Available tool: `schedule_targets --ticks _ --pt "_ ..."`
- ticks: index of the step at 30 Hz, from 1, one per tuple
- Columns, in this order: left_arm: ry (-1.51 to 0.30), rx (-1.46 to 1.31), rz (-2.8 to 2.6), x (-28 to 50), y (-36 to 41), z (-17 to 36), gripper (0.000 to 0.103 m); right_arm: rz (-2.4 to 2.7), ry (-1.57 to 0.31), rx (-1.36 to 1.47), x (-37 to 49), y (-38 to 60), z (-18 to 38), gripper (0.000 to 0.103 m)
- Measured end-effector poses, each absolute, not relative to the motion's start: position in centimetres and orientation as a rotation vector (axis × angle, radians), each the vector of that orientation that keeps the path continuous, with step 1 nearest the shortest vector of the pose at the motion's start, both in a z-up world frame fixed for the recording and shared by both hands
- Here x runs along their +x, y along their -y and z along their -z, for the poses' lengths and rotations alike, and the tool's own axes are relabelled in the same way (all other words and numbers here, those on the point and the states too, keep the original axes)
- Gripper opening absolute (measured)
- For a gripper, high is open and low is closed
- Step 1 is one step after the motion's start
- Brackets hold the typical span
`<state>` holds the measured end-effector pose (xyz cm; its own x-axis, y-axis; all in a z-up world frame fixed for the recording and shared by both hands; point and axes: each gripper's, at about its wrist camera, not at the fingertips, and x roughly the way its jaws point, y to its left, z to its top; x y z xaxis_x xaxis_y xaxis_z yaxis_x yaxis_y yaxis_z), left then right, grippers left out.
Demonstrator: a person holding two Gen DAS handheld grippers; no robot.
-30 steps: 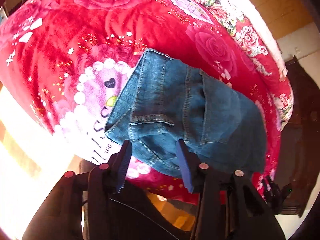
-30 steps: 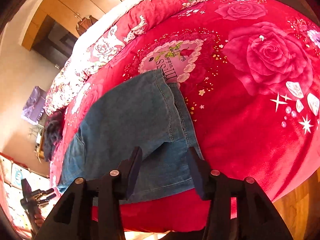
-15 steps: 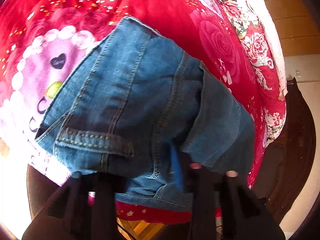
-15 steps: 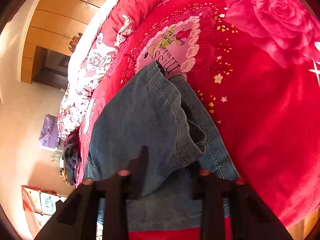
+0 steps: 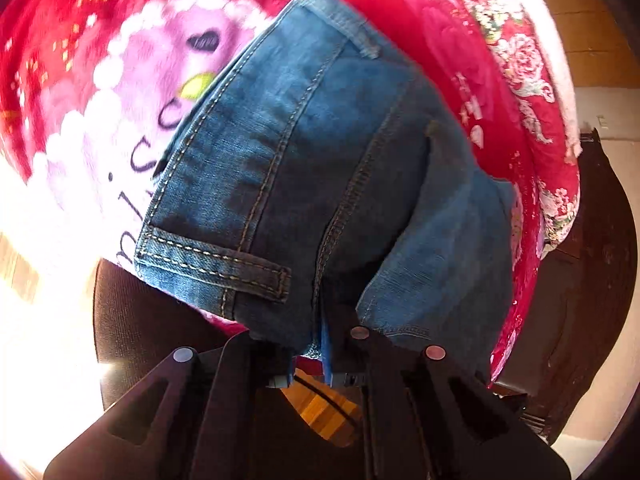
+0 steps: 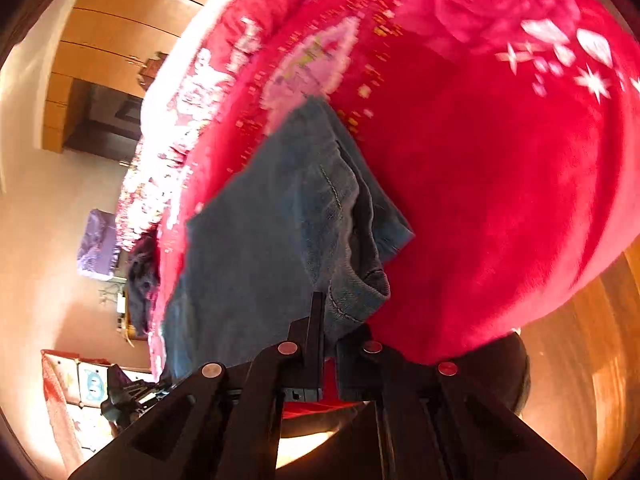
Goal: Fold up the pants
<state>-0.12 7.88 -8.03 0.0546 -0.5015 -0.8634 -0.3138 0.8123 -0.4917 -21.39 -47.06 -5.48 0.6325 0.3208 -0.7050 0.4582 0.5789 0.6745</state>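
Your left gripper (image 5: 320, 344) pinches the jeans (image 5: 320, 168) waistband edge; your right gripper (image 6: 326, 332) pinches the hem, over red blanket (image 6: 500, 200).

A bed (image 6: 500, 184) carried everything, covered by a plush red blanket (image 5: 60, 20) printed with large roses, small gold specks and white star and gem shapes. A pink panel ringed with white pearl shapes (image 5: 132, 92) bore dark lettering. Along the far edge ran a band of red-and-white floral bedding (image 5: 524, 60), with a white strip beyond it. A pair of blue denim pants (image 5: 320, 168) lay on the blanket near the bed's near edge, partly over the pink panel, their near end raised off the blanket and bunched into folds (image 6: 360, 240). Wooden floor (image 6: 592, 360) showed below the bed's edge.
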Motion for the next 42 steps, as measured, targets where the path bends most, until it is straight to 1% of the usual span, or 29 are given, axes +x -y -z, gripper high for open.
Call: schedule_targets --ticks 2,4,6,7,8,9,11,14,17,19,20,21,23,25,26,27,29,30,34,35,36,37,38,39,40,41,42 --pt "-1.552 -0.676 0.152 0.1 -7.8 8.5 0.007 0.129 -0.968 0.983 -21.1 46.9 7.0 0.008" --pt "-1.539 -0.622 0.175 0.3 -7.5 7.3 0.009 0.138 -0.972 0.976 -21.0 47.0 6.7 0.014" --pt "-1.524 -0.559 0.249 0.1 -7.4 6.1 0.015 0.150 -0.962 0.949 -21.0 47.5 5.5 0.032" --pt "-1.517 -0.526 0.298 -0.2 -7.6 5.5 0.016 0.174 -0.952 0.917 -21.2 48.1 4.4 0.037" --pt "-1.509 -0.498 0.337 -0.5 -7.9 4.8 0.017 0.200 -0.937 0.886 -21.4 48.6 3.5 0.044" --pt "-1.499 -0.476 0.359 -0.7 -8.5 4.2 0.018 0.229 -0.917 0.859 -21.7 49.4 2.5 0.047" --pt "-1.466 -0.465 0.360 -0.4 -9.9 3.2 0.018 0.276 -0.877 0.812 -21.8 50.8 0.7 0.048" --pt "-1.433 -0.594 0.349 2.9 -11.4 3.0 0.018 0.254 -0.848 0.796 -19.1 52.1 -0.5 0.049" --pt "-1.438 -0.708 0.306 5.9 -11.5 3.0 0.018 0.195 -0.847 0.768 -14.4 52.1 -0.7 0.050" --pt "-1.384 -0.785 0.384 6.1 -11.1 1.1 0.018 0.197 -0.889 0.755 -11.5 51.8 0.0 0.051" --pt "-1.360 -0.753 0.430 5.9 -10.4 -0.3 0.023 0.202 -0.910 0.743 -10.4 51.6 0.3 0.051" --pt "-1.354 -0.677 0.455 5.4 -9.8 -1.6 0.036 0.204 -0.924 0.728 -9.4 51.3 0.6 0.051" --pt "-1.320 -0.528 0.454 4.2 -9.2 -3.5 0.048 0.210 -0.942 0.700 -8.1 50.7 1.2 0.051" --pt "-1.273 -0.445 0.395 4.1 -10.3 -4.1 0.049 0.219 -0.959 0.685 -7.3 50.4 1.8 0.051" --pt "-1.264 -0.434 0.340 5.0 -11.0 -3.8 0.052 0.218 -0.963 0.685 -7.1 50.3 2.1 0.051" --pt "-1.261 -0.457 0.286 6.0 -12.1 -3.0 0.056 0.216 -0.969 0.685 -6.8 50.2 2.4 0.051" --pt "-1.303 -0.551 0.227 8.7 -13.4 -0.2 0.060 0.223 -0.986 0.678 -6.2 50.1 2.8 0.051" --pt "-1.338 -0.597 0.201 9.9 -14.1 1.5 0.059 0.229 -0.993 0.666 -5.9 49.9 2.9 0.051" --pt "-1.450 -0.680 0.142 13.8 -13.1 7.3 0.059 0.240 -0.986 0.608 -5.8 49.5 2.4 0.049" --pt "-1.465 -0.700 0.146 14.0 -12.5 7.9 0.057 0.242 -0.997 0.583 -5.7 49.4 2.4 0.033" --pt "-1.452 -0.683 0.123 13.9 -11.8 7.5 0.053 0.258 -1.016 0.546 -5.5 49.2 2.3 0.011" --pt "-1.423 -0.663 0.130 13.5 -11.2 6.7 0.048 0.263 -1.036 0.504 -5.2 48.9 2.0 0.011" --pt "-1.394 -0.649 0.152 13.1 -10.6 5.7 0.039 0.239 -1.019 0.492 -5.1 48.8 1.2 0.010" --pt "-1.358 -0.655 0.184 12.7 -10.3 4.7 0.028 0.226 -0.983 0.484 -5.1 48.9 0.0 0.009" --pt "-1.332 -0.677 0.215 12.3 -10.4 3.9 0.021 0.213 -0.935 0.483 -5.1 48.9 -1.4 0.009" --pt "-1.317 -0.685 0.211 12.1 -10.7 3.4 0.018 0.195 -0.895 0.494 -4.9 49.2 -2.6 0.009" --pt "-1.314 -0.674 0.183 12.2 -10.8 3.4 0.018 0.193 -0.879 0.495 -4.4 49.5 -3.1 0.009"
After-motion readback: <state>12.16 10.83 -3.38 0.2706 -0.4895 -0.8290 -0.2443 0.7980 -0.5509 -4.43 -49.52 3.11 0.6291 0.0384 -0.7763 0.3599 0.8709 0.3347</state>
